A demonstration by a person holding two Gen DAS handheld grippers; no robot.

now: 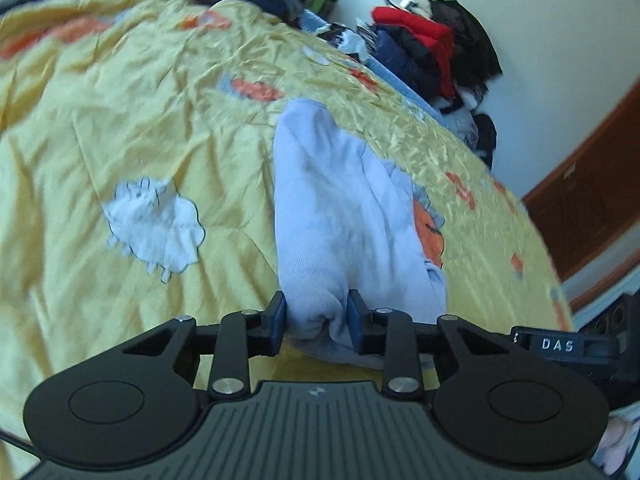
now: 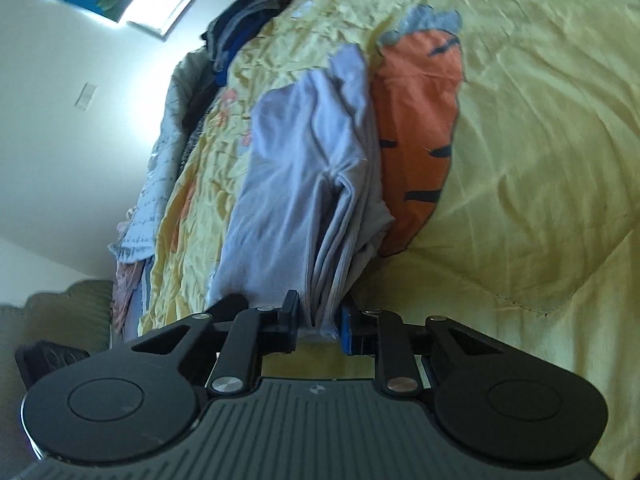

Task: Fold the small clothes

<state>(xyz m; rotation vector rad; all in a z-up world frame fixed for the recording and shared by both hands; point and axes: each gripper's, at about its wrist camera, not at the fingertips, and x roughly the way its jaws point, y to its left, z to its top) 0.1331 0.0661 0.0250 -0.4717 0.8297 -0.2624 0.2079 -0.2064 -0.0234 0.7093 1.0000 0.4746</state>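
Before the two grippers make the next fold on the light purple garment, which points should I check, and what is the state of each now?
1. Left gripper holds the light purple garment: ok, fabric bunched between the fingers.
2. Right gripper holds the same garment: ok, several layers pinched.
3. Garment lies over the yellow quilt: ok.
4. Layers aligned at the right grip: not ok, edges staggered.
5. Far end flat: cannot tell, the picture is blurred.
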